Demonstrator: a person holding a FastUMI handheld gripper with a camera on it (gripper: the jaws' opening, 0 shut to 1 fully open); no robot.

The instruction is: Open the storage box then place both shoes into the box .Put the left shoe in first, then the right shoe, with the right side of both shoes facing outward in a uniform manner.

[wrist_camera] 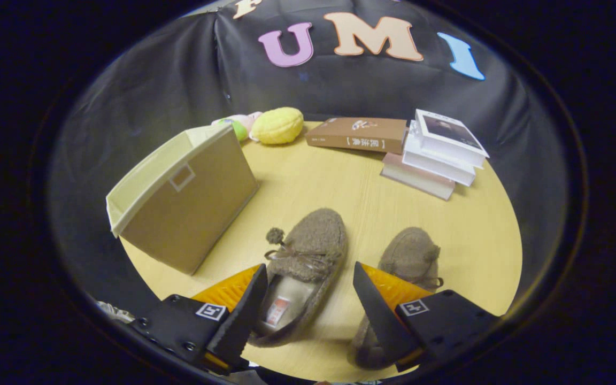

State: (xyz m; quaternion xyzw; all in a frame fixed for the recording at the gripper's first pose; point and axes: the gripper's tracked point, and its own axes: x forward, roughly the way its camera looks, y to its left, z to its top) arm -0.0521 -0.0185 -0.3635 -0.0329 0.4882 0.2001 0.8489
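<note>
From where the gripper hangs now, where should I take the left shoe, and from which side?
Probably the heel-end collar of the left shoe, from above. Its opening faces up between the open gripper fingers, toe pointing away, so one finger can drop inside and one outside the fuzzy side wall. The bow and pompom sit further forward; avoid them. The right shoe lies beside it.

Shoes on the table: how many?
2. One shoe lies between the open tongs; the other shoe lies beside it, partly behind one finger.
</note>
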